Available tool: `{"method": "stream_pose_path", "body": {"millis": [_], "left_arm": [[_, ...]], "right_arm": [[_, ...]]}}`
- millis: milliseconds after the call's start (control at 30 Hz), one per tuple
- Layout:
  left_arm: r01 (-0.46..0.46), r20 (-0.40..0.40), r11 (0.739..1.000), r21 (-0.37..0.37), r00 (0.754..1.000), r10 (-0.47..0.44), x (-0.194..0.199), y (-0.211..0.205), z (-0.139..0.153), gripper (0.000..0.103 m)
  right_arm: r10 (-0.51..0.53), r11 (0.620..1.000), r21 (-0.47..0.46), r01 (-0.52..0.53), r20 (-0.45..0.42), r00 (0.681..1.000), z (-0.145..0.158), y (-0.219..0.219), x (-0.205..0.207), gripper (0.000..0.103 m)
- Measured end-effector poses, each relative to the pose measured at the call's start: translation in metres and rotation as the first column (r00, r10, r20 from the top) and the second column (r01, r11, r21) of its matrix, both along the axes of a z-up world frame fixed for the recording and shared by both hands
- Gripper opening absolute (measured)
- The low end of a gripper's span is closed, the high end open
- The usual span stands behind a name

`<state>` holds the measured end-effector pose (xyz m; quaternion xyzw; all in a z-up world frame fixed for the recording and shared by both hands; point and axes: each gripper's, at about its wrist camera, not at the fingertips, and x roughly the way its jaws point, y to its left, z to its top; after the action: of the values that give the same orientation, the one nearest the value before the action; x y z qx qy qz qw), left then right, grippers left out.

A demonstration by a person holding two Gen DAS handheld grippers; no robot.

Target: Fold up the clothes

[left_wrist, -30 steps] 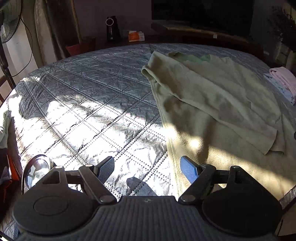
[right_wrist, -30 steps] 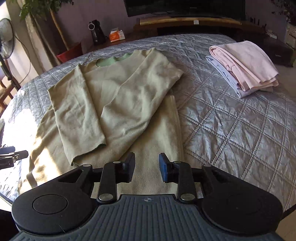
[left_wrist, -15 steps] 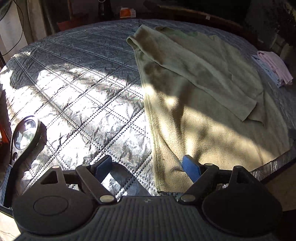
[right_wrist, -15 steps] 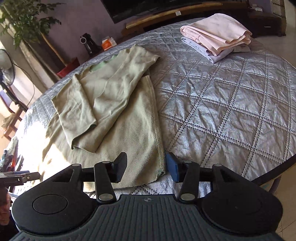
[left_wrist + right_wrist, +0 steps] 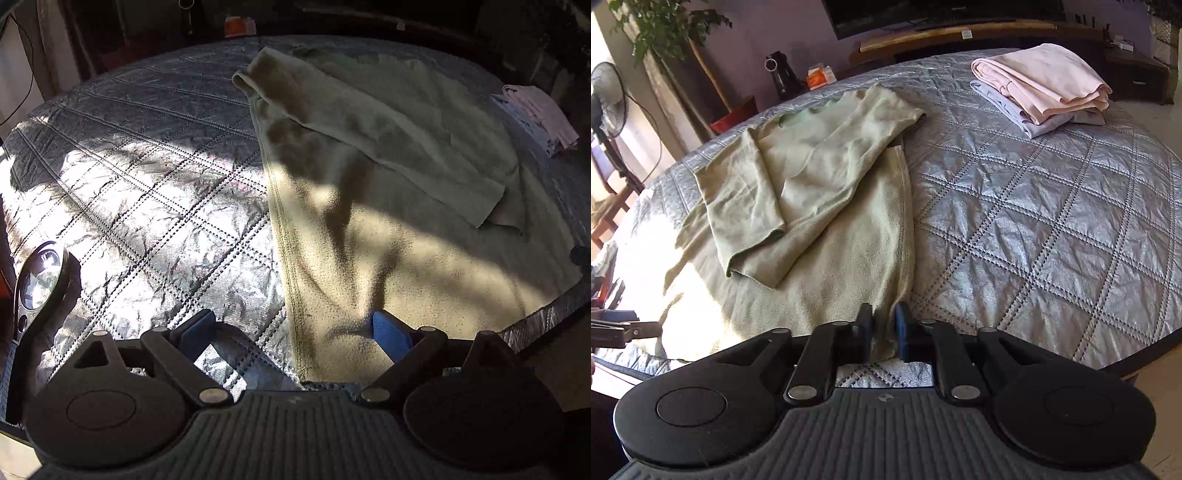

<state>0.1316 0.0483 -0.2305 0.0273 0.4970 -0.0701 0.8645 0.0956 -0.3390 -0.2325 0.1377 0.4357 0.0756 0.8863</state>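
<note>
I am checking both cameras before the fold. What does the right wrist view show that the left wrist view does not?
Only the right wrist view: the right gripper, whose jaws have just been closing, pinched on the near right corner of the green garment, and a fan. Only the left wrist view: the left gripper open, straddling the garment's near left corner. Both: the garment on the quilted cover and the folded pink stack.

My sweater (image 5: 827,206) lies flat on the quilt (image 5: 1034,221), both sleeves folded over its middle. Folded stack (image 5: 1045,85) sits far right of it, well apart. Fan (image 5: 605,99) and plant (image 5: 665,26) are behind-left, off the bed.
</note>
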Motion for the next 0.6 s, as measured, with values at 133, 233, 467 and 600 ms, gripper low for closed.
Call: {"method": "stream_pose_path", "body": {"millis": [133, 233, 467, 600], "left_arm": [[0.0, 0.019, 0.999, -0.039, 1.0, 0.001, -0.001, 0.009, 0.005, 0.053], [-0.022, 0.013, 0.999, -0.05, 1.0, 0.023, 0.001, 0.017, 0.009, 0.018], [-0.089, -0.011, 0.996, -0.007, 0.996, 0.089, -0.001, 0.04, 0.023, 0.006], [-0.131, 0.056, 0.99, 0.054, 0.99, 0.128, 0.008, 0.053, 0.038, 0.007]], "right_arm": [[-0.005, 1.0, 0.024, 0.005, -0.004, 1.0, 0.002, 0.0, -0.001, 0.005], [0.019, 1.0, 0.008, -0.019, 0.013, 1.0, 0.01, 0.004, -0.004, 0.004], [0.057, 0.997, 0.043, -0.056, -0.003, 0.998, 0.029, 0.0, -0.023, 0.005], [0.146, 0.966, -0.21, -0.153, -0.049, 0.988, 0.032, 0.021, -0.032, 0.015]]}}
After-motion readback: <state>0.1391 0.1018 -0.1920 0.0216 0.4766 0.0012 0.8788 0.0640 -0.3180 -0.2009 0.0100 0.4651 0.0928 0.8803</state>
